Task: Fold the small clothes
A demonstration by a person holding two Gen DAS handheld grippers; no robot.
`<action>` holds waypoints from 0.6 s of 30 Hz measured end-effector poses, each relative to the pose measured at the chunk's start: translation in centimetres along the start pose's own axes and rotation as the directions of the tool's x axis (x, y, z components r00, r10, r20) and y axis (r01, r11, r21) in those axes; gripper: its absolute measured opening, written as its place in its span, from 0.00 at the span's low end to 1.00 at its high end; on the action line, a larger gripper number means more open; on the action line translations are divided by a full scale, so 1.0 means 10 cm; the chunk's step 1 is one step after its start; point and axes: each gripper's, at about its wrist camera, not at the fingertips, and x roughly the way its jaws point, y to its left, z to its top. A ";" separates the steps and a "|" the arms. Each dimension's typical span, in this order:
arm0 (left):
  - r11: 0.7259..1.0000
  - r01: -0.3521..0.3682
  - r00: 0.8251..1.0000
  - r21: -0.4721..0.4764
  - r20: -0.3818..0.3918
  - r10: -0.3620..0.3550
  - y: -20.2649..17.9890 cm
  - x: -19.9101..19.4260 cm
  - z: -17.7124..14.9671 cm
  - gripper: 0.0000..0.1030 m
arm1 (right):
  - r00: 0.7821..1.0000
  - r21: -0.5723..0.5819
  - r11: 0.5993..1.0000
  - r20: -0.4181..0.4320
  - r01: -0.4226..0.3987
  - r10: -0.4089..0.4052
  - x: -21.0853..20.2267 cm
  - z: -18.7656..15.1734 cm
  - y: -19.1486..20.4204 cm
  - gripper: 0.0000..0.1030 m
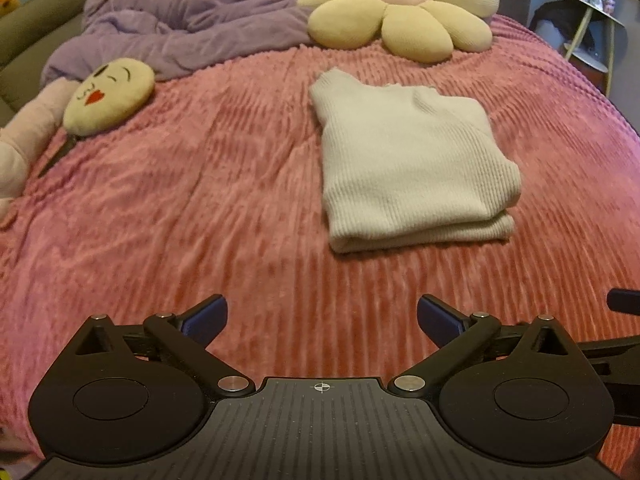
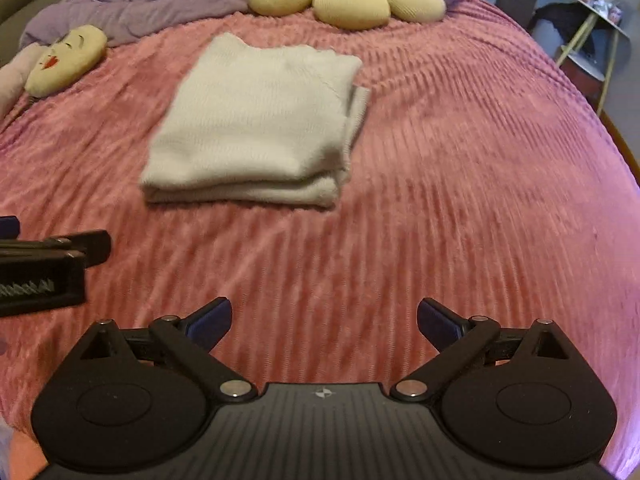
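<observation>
Left gripper wide open, blue pads far apart, nothing between them but pink bed cover. Same with the right gripper: spread wide, blue pads apart, holding nothing, only bed cover under the gap. Both up over the near part of the bed, pointing down and forward, side by side, with a bit of the left one poking into the right wrist view at the left edge. Further out, a cream knit top, folded into a neat thick block, flat on the bed cover, well apart from both grippers. Folded edge toward the cameras, two soft layers showing at the near side. In the left wrist view, a bit right of middle; in the right wrist view, a bit left of middle. Past the top, a big yellow flower pillow with a pink middle, near the head of the bed. Beside it, a bunched-up purple blanket. Off to the left, a small yellow face pillow with a red kissing mouth, next to something soft and pale pink. Far right, off the bed, a little side table with small things on top, too blurry to tell.
</observation>
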 end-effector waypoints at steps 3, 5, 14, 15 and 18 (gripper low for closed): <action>1.000 -0.004 1.000 -0.001 -0.004 0.004 0.03 0.01 0.01 1.00 | 1.000 0.007 1.000 0.015 -0.012 0.012 -0.04 0.03 0.06 0.96; 1.000 -0.002 1.000 -0.008 -0.010 0.002 0.05 0.03 0.02 1.00 | 1.000 0.014 1.000 0.001 0.006 -0.006 -0.02 0.05 0.09 0.96; 1.000 0.021 0.999 -0.022 -0.029 -0.021 0.07 0.13 0.02 1.00 | 0.998 -0.001 0.998 -0.013 0.068 -0.068 0.02 0.11 0.11 0.96; 1.000 0.022 0.999 -0.021 -0.030 -0.022 0.07 0.14 0.02 1.00 | 0.997 -0.005 0.997 -0.014 0.074 -0.074 0.02 0.11 0.12 0.96; 0.999 0.031 0.999 -0.025 -0.035 -0.032 0.09 0.14 0.02 1.00 | 0.997 -0.012 0.997 -0.012 0.081 -0.081 0.03 0.11 0.13 0.96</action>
